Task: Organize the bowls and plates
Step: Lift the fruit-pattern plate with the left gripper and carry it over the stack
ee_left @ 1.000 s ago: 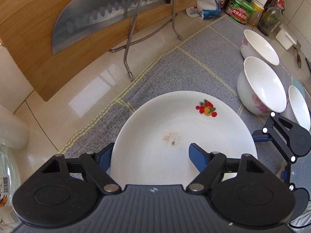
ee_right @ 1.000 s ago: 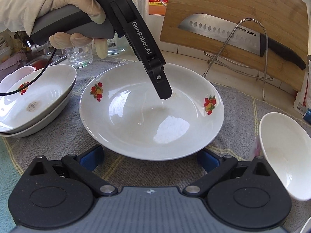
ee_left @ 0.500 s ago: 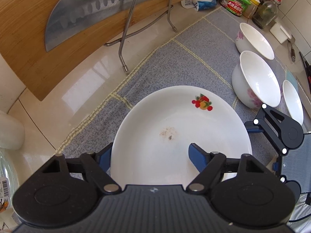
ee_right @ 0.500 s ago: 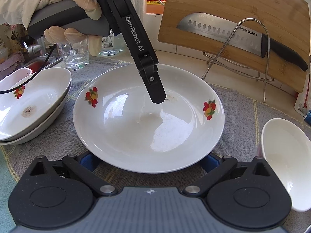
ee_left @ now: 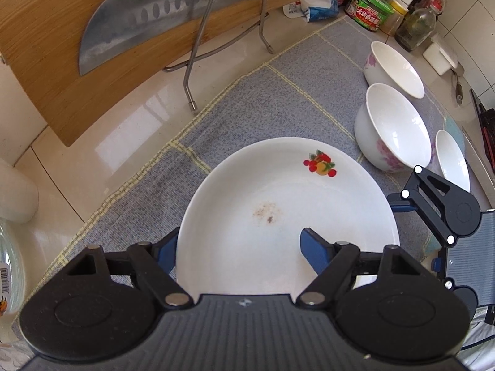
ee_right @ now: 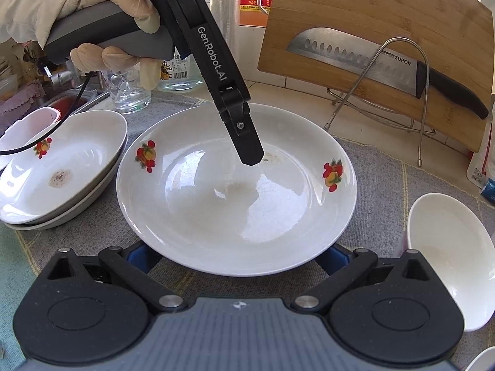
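A white plate (ee_left: pixel 278 216) with fruit prints and a brown stain hangs tilted above the grey mat. My left gripper (ee_left: pixel 239 249) is shut on its rim, one blue finger (ee_left: pixel 312 247) inside the plate and the other behind the edge. From the right wrist view that same left gripper (ee_right: pixel 247 145) reaches down into the plate (ee_right: pixel 235 204), held by a gloved hand (ee_right: pixel 102 24). My right gripper (ee_right: pixel 235 258) stands open low in front. Its two fingers are spread wide under the plate's near rim and hold nothing.
Two more plates (ee_right: pixel 62 167) are stacked at the left. Three white bowls (ee_left: pixel 393 130) (ee_left: pixel 396 68) (ee_left: pixel 451 160) stand to the right on the mat (ee_left: pixel 278 99). A cutting board (ee_right: pixel 371 31) with a knife (ee_right: pixel 355 55) leans in a wire rack behind. A glass (ee_right: pixel 130 92) and bottles line the back.
The plate's near rim has come toward my right gripper and now covers its fingertips. The left gripper keeps its hold and has tipped slightly.
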Available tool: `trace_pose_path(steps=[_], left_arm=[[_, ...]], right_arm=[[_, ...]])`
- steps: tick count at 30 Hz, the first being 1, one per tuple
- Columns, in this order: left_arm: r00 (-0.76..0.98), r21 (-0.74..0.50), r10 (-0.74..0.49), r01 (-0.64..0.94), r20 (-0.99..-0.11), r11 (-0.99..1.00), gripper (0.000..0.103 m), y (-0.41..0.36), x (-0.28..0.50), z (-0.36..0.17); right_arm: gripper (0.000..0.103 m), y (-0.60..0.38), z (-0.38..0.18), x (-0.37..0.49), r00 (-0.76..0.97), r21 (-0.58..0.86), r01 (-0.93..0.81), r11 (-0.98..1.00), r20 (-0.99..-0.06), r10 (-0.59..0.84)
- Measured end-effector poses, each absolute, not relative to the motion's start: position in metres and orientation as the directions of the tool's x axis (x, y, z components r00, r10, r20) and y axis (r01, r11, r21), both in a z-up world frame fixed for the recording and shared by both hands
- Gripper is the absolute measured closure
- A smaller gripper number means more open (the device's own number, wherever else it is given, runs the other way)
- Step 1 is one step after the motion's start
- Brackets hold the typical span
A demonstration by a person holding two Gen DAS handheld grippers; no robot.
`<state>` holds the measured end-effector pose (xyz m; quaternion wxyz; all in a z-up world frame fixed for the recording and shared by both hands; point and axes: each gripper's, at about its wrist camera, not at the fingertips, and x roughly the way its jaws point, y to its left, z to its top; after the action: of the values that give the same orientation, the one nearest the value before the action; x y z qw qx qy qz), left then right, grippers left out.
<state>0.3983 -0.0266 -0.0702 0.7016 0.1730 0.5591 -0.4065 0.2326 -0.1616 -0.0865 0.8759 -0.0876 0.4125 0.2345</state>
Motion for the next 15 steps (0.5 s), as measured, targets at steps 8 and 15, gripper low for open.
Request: trace_pose_path(steps=[8,15], left_arm=[[0.069,-0.216,-0.401,0.753,-0.914,0.621,0.024,-0.017,0.381,-0.049],[0.112,-0.202,-0.408,0.734,-0.906,0.649,0.024,-0.001,0.360,-0.032]], right_arm=[[0.000,-0.161,-0.065,0.222,0.543,0.030,-0.516,0.856,-0.762,0.354],[0.000,-0.156,-0.052,0.214,0.535,0.028,-0.555,0.831,-0.753,0.382]])
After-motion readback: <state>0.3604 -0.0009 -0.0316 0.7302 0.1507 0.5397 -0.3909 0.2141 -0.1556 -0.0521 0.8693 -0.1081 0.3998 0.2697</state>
